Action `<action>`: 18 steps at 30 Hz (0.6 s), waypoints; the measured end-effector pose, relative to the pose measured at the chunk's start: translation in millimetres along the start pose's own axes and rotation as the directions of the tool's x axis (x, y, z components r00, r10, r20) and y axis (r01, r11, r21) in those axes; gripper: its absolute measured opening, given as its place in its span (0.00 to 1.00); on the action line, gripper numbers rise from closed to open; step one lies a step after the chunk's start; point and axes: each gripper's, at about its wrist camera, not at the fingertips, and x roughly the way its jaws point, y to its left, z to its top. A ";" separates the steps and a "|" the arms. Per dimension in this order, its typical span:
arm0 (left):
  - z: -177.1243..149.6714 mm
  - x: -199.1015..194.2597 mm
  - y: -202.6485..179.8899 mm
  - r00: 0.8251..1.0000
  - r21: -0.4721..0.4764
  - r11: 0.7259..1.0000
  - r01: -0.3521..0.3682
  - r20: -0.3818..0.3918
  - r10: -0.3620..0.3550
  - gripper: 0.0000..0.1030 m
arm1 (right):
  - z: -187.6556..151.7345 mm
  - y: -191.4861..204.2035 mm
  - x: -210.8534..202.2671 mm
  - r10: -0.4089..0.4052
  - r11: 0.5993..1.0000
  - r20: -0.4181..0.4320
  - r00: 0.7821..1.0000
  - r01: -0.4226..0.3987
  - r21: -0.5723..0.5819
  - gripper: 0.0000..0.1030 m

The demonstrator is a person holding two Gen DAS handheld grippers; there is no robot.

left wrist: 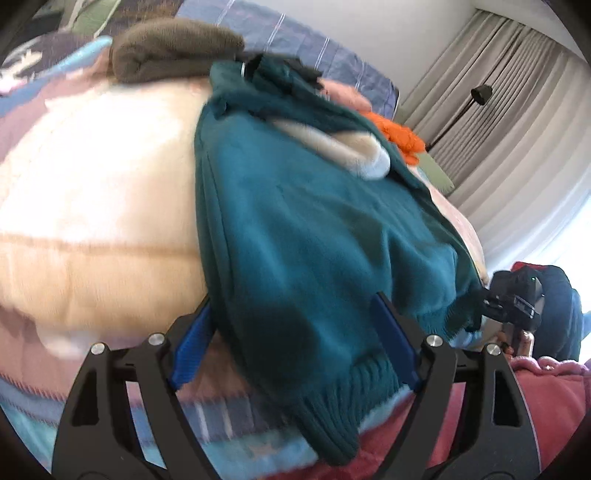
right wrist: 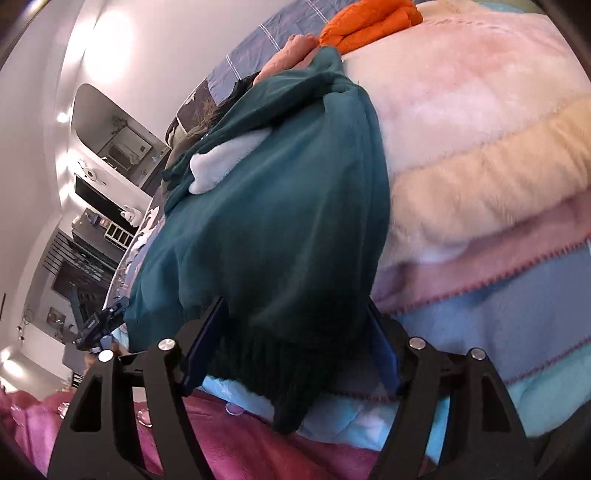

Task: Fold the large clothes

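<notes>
A teal knit sweater (left wrist: 314,221) (right wrist: 277,221) lies on a pastel striped fleece blanket (left wrist: 92,184) (right wrist: 480,147) spread over a bed. A white fleecy patch (left wrist: 332,147) (right wrist: 221,162) shows near its far end. The ribbed hem hangs toward me over the bed's near edge. My left gripper (left wrist: 295,306) straddles one part of the hem, its jaws wide and fabric between the blue pads. My right gripper (right wrist: 295,301) straddles another part the same way. I see neither pair of pads pressing on the cloth. Each gripper shows small in the other's view, the right (left wrist: 513,299) and the left (right wrist: 99,321).
A folded brown garment (left wrist: 173,48) and an orange one (left wrist: 402,136) (right wrist: 369,22) lie at the far end of the bed. Grey curtains (left wrist: 498,110) and a floor lamp (left wrist: 480,94) stand beyond. Shelves (right wrist: 92,221) line the far wall. Pink cloth (right wrist: 221,443) on the person fills the near edge.
</notes>
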 end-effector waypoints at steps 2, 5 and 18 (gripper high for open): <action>-9.7 3.1 -2.6 0.999 0.002 1.000 0.001 -0.050 -0.001 0.80 | 1.1 -4.0 -2.1 0.018 0.999 0.009 1.000 -0.018 0.026 0.64; -19.0 3.2 -7.4 0.999 -0.008 1.000 0.029 -0.037 -0.029 0.47 | 6.0 -9.7 -3.9 0.008 0.998 0.025 1.000 -0.010 0.065 0.32; 47.9 -89.2 -68.2 0.943 0.093 0.994 0.062 0.322 -0.089 0.18 | 71.5 38.8 -77.4 0.271 0.959 0.261 0.926 -0.284 0.010 0.23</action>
